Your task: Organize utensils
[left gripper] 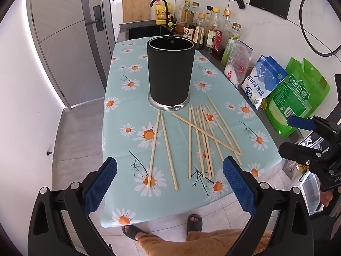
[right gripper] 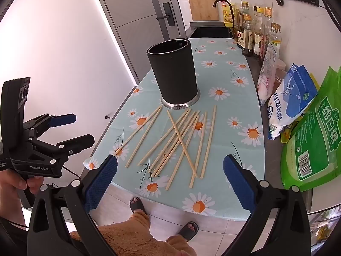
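Chopsticks [left gripper: 200, 140] of pale, bare wood lie loose on the daisy-print tablecloth [left gripper: 132, 98], just in front of a tall black cylindrical holder [left gripper: 170, 72] that stands upright on a shiny metal base. Two of them rest apart to the left as a narrow V, their far tips close to the holder's base; the others form a fanned heap to the right, with one stick lying slantwise across several of them. The holder looks empty, though its dark inside is hard to read. Both claws hang above the near edge of the table, touching nothing: the left gripper [left gripper: 170, 183] has its blue ridged pads spread wide, and the right gripper [right gripper: 170, 181] is equally released. Sauce bottles [left gripper: 215, 29] and bags of salt [left gripper: 264, 79] and sugar [left gripper: 298, 98] line the wall side.
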Demonstrator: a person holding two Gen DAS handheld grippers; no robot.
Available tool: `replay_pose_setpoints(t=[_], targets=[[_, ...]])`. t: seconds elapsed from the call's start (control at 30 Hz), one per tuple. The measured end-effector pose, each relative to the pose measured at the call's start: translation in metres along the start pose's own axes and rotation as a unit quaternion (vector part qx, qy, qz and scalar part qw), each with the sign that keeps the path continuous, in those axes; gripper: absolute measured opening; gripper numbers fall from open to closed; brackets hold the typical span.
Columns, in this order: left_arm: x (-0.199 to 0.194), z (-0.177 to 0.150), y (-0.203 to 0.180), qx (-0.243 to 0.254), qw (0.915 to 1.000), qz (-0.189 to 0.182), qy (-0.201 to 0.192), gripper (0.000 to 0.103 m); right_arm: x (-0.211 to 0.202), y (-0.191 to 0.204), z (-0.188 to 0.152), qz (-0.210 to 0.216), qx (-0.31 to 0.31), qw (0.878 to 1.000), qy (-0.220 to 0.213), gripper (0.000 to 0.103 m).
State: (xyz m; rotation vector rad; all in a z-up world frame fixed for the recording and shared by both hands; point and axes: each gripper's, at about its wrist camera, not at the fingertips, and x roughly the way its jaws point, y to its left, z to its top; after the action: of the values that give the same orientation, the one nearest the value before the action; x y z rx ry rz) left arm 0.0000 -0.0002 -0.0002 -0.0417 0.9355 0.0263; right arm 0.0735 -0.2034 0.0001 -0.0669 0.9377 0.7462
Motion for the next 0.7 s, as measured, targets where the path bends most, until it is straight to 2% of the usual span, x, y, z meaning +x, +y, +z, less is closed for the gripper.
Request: replay_pose_setpoints(t=[0.7], targets=[[-0.0002, -0.0023, 0.0055, 0.000, 1.0000, 0.000, 0.001, 0.096, 0.0008, 0.0032, -0.0006, -0.003, -0.004, 1.000, -0.001, 0.099]])
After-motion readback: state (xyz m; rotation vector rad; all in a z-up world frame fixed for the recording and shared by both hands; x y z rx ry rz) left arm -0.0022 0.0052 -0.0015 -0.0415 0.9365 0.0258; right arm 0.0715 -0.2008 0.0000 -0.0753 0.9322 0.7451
